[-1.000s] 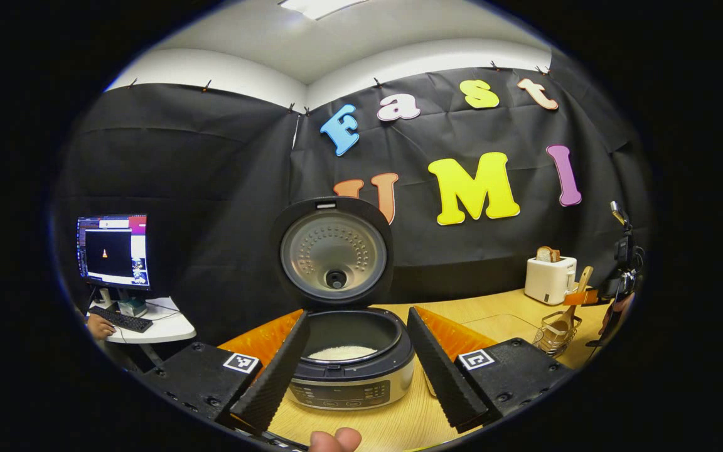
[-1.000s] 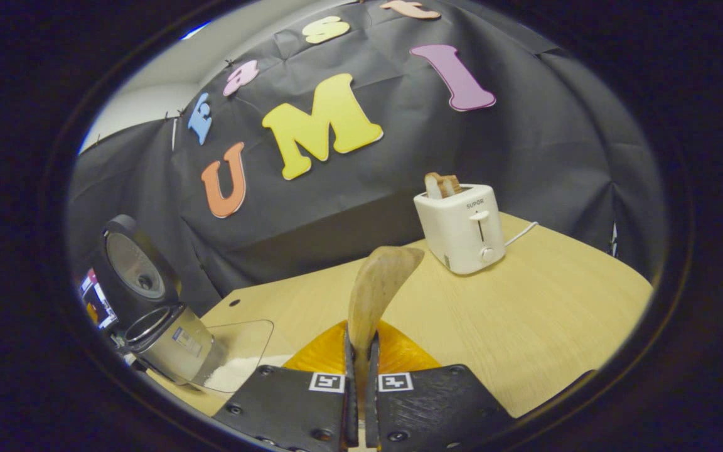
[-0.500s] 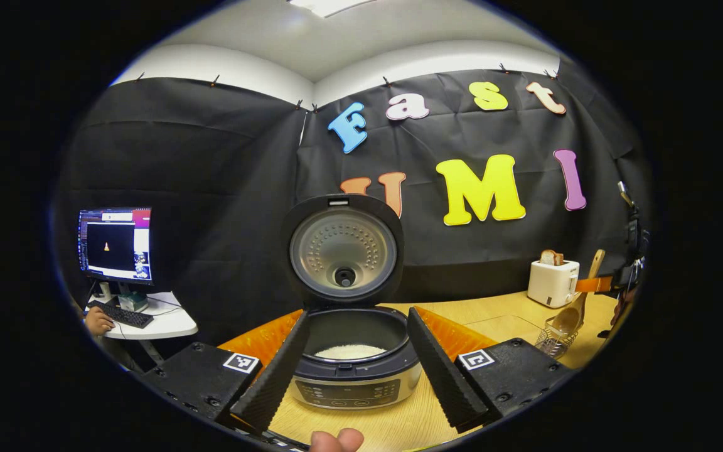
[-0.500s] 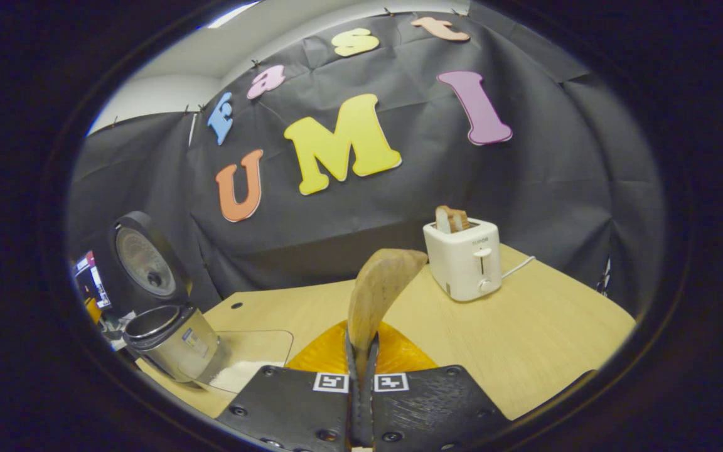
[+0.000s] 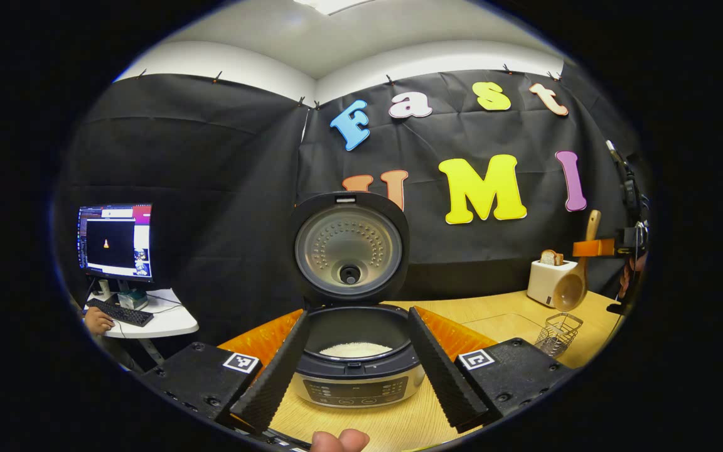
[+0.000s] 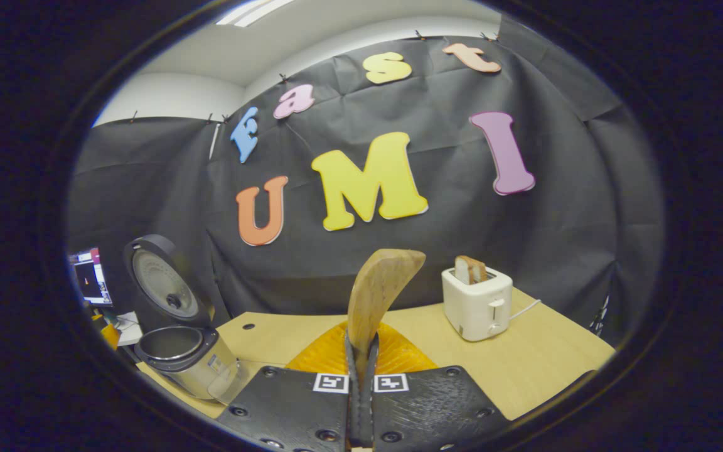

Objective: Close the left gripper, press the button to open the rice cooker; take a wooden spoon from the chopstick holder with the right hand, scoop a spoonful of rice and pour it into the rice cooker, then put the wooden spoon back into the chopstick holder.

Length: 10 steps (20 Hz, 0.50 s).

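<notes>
Where fingers (image 6: 354,402) pinch: wooden spoon (image 6: 377,295).

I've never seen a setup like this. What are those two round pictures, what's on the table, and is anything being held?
No robot here: a person carries a two-finger gripper in each hand, with a camera riding on each. In the left gripper view, the left gripper stands open before the rice cooker, whose lid is up, with rice inside. The right gripper view looks along the right gripper, shut on a wooden spoon. On the wooden table also stand a toaster and a wire chopstick holder; the spoon hangs above that holder.
</notes>
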### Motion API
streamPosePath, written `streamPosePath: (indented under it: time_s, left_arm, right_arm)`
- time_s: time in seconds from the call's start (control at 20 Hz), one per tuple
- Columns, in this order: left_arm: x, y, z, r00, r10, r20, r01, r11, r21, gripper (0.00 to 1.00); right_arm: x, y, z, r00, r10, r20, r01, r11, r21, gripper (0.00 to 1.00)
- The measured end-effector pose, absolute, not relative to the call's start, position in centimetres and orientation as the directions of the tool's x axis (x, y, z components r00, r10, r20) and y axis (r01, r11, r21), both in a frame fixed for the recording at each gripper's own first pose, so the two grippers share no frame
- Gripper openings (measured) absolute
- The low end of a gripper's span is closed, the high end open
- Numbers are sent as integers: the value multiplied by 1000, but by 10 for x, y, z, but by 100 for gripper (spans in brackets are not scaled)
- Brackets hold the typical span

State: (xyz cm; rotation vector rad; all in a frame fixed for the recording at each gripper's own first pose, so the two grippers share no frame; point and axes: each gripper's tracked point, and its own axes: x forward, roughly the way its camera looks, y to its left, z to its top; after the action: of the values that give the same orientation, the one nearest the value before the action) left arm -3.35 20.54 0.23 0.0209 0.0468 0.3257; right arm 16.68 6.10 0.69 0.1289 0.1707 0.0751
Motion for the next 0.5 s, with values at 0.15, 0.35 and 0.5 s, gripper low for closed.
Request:
streamPosePath:
  time_s: [0.15,0.35,0.5]
  left_arm:
    - [-38,216,3,941,337,-42,-335,941,36,99]
    - [-40,222,0,933,357,-46,-353,932,78,99]
    - [-40,222,3,935,353,-38,-349,933,84,99]
  right_arm:
    - [182,119,2,969,173,-176,-157,982,102,0]
    - [194,165,-50,936,206,-285,-205,978,35,0]
    - [195,175,-81,927,162,-338,-203,975,-90,0]
